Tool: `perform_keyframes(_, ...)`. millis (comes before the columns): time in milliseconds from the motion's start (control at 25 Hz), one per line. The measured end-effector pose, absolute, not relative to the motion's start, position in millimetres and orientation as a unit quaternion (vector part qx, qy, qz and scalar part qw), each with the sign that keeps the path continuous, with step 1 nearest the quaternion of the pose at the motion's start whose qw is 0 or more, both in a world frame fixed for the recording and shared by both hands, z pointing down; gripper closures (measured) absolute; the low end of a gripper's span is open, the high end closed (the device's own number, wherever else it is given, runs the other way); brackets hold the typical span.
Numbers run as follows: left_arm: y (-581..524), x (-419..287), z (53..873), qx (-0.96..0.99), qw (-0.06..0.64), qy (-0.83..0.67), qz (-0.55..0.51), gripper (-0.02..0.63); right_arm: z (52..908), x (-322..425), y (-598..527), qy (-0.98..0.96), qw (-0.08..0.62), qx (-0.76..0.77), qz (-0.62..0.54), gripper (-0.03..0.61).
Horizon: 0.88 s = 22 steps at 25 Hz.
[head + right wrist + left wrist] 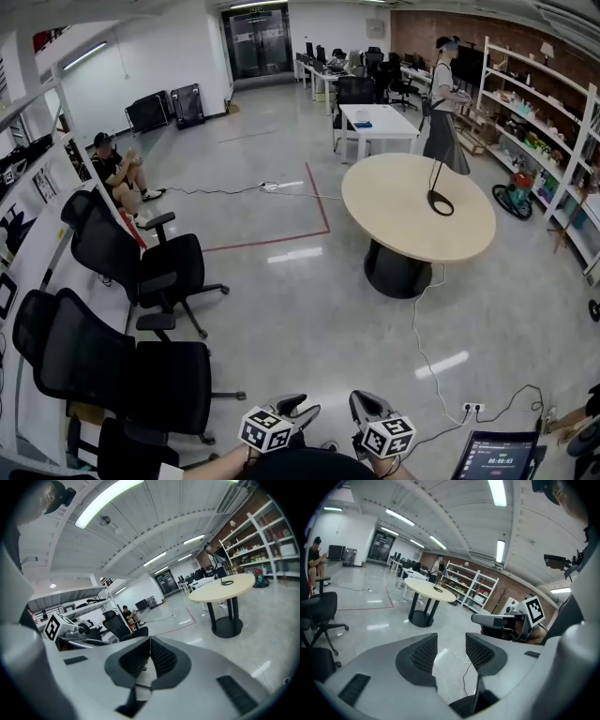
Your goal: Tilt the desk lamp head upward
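While both grippers sit low at the near edge of the head view, close together, the desk lamp (439, 195) stands well apart from them on the far half of a round beige table (394, 220), its thin black stem rising from a dark ring on the tabletop. The left gripper (302, 411) has its jaws a narrow way apart with nothing between them; through the gap its own view shows only floor and a thin cable. The right gripper (364, 405) has its jaws pressed together on nothing.

A stretch of glossy grey floor (309, 309) lies between the grippers and the table. A white cable (419, 342) trails from the table's black pedestal (397, 270) across that floor to a power strip (472, 408) near the right gripper. Red tape lines (317, 202) mark the floor to the left of the table. Black office chairs (141, 366) crowd the near left side. A tablet screen (497, 457) shows at the bottom right corner.

Beyond the round table a person (448, 98) stands just behind the lamp, beside a white rectangular table (380, 120). White shelving (553, 122) loaded with small items runs along the right wall. Another person (120, 171) sits at the left wall.
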<state>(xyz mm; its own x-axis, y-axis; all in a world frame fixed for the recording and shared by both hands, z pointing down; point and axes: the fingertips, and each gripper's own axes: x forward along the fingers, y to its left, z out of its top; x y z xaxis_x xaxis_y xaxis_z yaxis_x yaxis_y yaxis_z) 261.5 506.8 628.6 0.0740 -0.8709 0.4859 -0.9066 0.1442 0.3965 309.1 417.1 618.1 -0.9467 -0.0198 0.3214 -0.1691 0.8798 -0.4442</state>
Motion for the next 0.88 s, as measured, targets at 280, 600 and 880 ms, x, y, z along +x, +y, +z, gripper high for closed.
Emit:
perform_keyframes(280,450,215,629,0.678,0.332,-0.655,0.021,0.419,621,271,365,-0.953,0.171,0.083,0.236,0.574)
perform_keyframes(600,392,115,614,0.702,0.312,-0.64,-0.003,0.419,611,196,310,-0.945,0.153,0.148,0.25,0.574)
perform_keyframes(880,381,42,619,0.707,0.32,-0.631,-0.022,0.419,609,137,301,-0.942,0.173,0.16,0.239,0.574)
